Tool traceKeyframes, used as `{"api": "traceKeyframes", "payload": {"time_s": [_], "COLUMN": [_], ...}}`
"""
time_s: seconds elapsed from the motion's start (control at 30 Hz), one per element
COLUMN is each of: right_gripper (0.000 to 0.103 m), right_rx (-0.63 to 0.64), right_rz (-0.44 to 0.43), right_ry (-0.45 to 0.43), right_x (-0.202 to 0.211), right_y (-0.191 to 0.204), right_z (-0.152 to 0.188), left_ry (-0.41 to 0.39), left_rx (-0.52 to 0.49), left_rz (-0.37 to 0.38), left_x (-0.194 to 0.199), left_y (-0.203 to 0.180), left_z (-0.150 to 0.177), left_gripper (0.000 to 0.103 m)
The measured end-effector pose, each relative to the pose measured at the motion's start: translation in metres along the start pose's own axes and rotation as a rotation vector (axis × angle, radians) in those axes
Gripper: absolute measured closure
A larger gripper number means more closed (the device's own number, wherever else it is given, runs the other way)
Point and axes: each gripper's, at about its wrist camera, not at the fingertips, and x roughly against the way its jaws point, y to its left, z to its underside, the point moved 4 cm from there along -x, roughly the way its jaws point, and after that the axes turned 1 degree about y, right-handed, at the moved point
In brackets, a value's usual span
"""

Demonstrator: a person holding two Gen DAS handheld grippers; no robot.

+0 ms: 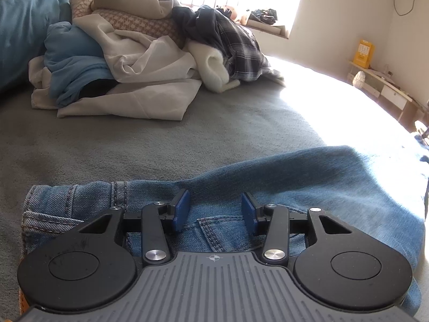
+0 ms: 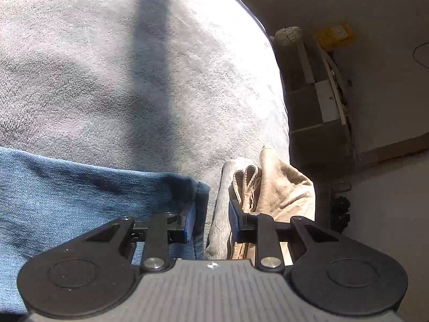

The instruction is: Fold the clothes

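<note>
Blue denim jeans [image 1: 308,182] lie folded lengthwise across the grey fleece bed cover [image 1: 161,145], waistband end to the left in the left wrist view and the hem end [image 2: 198,190] reaching the middle of the right wrist view. The left gripper [image 1: 215,210] hovers over the pocket area with its blue pads [image 1: 182,209] parted, nothing pressed between them. The right gripper [image 2: 211,221] stands with its jaws apart at the hem, one pad over the denim edge, the other over a beige folded garment [image 2: 278,187] just beside the jeans. Further up the bed sits a heap of unfolded clothes [image 1: 128,61], white, blue, houndstooth and dark plaid. A low white cabinet [image 1: 386,91] stands along the wall.
</note>
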Motion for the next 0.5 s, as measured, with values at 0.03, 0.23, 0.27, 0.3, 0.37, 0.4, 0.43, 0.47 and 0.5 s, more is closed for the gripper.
{"api": "traceKeyframes", "payload": {"time_s": [0.03, 0.23, 0.27, 0.3, 0.37, 0.4, 0.43, 0.47, 0.5], "right_gripper": [0.053, 0.053, 0.053, 0.053, 0.053, 0.053, 0.053, 0.053, 0.055], "right_rx": [-0.040, -0.377, -0.461, -0.543, -0.708, -0.781, -0.852, -0.906, -0.955], "right_rz": [0.007, -0.020, -0.056, -0.104, -0.209, -0.270, -0.333, -0.385, -0.434], "right_ry": [0.000, -0.022, -0.033, -0.041, -0.054, -0.053, -0.049, -0.036, -0.019], "right_x": [-0.003, 0.003, 0.009, 0.014, 0.025, 0.028, 0.030, 0.029, 0.028], "right_y": [-0.004, -0.046, -0.055, -0.061, -0.073, -0.075, -0.076, -0.073, -0.068], "right_z": [0.001, 0.033, 0.044, 0.056, 0.082, 0.094, 0.106, 0.116, 0.126], "left_ry": [0.002, 0.002, 0.001, 0.000, -0.001, -0.002, -0.002, -0.003, -0.003], "left_rx": [-0.002, -0.014, -0.014, -0.013, -0.014, -0.014, -0.015, -0.016, -0.016], "left_rz": [0.000, 0.001, 0.001, 0.001, 0.000, -0.001, -0.002, -0.003, -0.004], "left_x": [0.000, -0.001, -0.001, -0.001, -0.001, -0.001, -0.001, -0.001, -0.001], "left_y": [0.000, -0.001, -0.001, -0.001, -0.002, -0.002, -0.002, -0.002, -0.003], "left_z": [0.000, 0.000, 0.000, 0.000, 0.000, 0.000, 0.000, 0.000, 0.000], "left_gripper": [0.059, 0.057, 0.057, 0.057, 0.057, 0.057, 0.057, 0.057, 0.057]}}
